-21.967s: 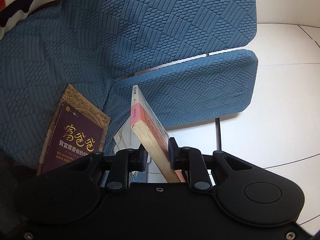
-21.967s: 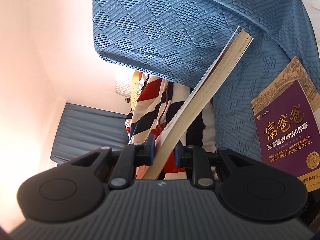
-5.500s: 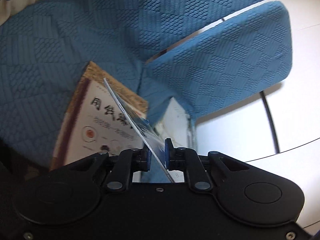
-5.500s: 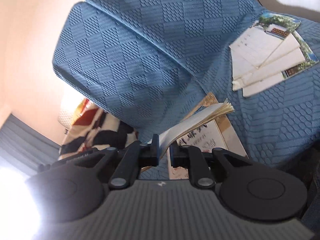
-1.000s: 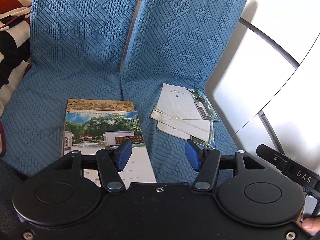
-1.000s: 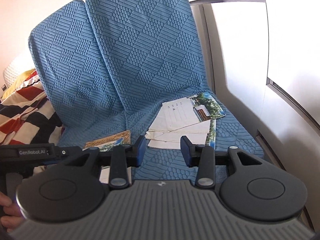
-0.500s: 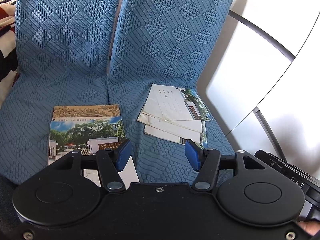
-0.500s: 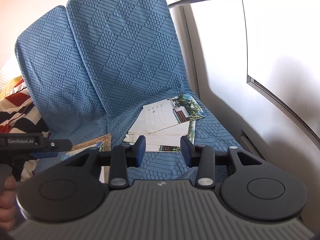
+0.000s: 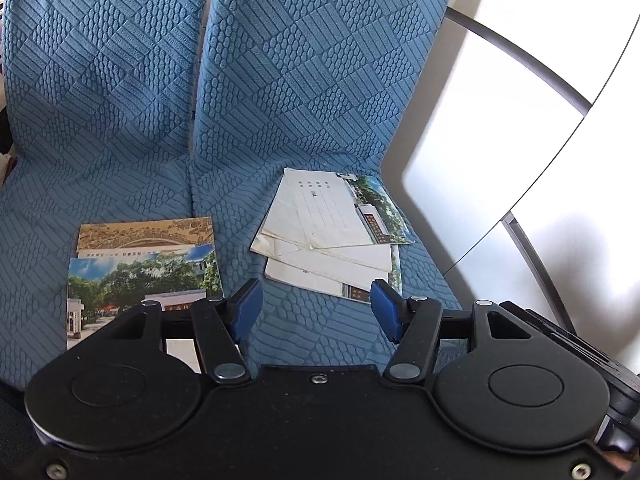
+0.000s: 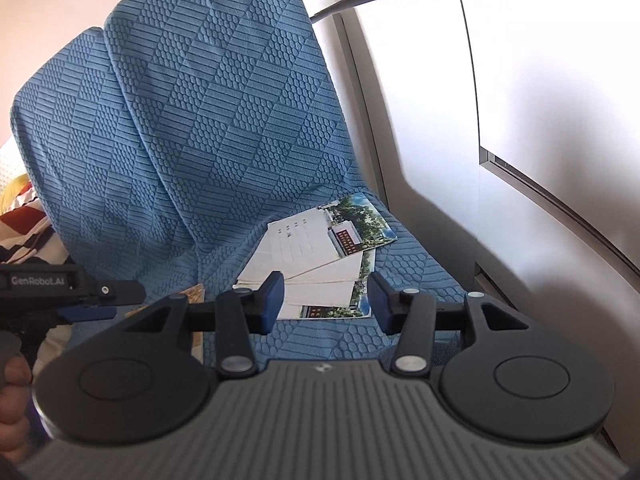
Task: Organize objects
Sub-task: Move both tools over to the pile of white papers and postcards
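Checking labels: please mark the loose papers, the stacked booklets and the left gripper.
loose papers (image 9: 320, 216), left wrist view, top sheet
stacked booklets (image 9: 144, 268), left wrist view, top cover
left gripper (image 9: 316, 312), left wrist view, between fingers

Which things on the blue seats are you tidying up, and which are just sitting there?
Being tidied:
- stack with the tree-photo booklet on top, left seat
- loose fan of white paper booklets, right seat
- left tool and right tool, both open and empty

Just there:
- blue quilted seat cover
- white wall panel
- red, white and black striped cloth
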`<state>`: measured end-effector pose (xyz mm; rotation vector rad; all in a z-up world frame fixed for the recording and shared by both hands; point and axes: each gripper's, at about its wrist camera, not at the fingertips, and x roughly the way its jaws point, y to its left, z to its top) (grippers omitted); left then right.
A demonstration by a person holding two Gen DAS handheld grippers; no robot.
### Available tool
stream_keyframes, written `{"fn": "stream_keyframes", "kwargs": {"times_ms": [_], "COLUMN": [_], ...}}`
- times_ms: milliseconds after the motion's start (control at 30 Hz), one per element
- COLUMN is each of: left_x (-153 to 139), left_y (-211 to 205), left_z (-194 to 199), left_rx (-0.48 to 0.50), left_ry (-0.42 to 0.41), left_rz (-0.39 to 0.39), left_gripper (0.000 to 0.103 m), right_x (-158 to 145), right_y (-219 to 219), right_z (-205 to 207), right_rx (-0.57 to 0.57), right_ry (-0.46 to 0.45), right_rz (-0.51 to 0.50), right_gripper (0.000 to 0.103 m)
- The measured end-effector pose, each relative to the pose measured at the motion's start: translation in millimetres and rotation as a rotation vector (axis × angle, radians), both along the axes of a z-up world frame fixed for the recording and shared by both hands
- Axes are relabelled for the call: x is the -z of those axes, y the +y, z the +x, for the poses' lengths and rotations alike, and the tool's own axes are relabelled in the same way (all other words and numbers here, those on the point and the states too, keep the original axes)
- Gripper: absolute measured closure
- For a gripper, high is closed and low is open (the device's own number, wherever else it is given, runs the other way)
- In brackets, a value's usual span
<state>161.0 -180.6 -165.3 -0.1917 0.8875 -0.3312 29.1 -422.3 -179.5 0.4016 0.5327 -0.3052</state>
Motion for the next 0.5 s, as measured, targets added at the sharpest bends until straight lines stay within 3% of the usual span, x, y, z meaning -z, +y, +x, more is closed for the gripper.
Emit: {"fn": "stream_keyframes", "kwargs": {"times_ms": [67, 200, 500], "left_x": [0, 5, 30], "left_y": [-3, -10, -28], "left_z": [5, 18, 53], "left_rx": [0.002, 0.007, 0.015], "left_ry": [0.000, 0.009, 0.062], "left_rz": [0.005, 0.019, 0.030], "left_gripper": [0.045, 0.044, 0.044], "right_x": [4, 11, 34], "right_y": [-3, -9, -27], "right_z": [4, 11, 31], "right_rx": [0.006, 0.027, 0.073], "right_ry": [0.001, 0.006, 0.037], "right_rz": [0.004, 0.018, 0.084], "right_gripper": [0.054, 0.041, 0.041]}}
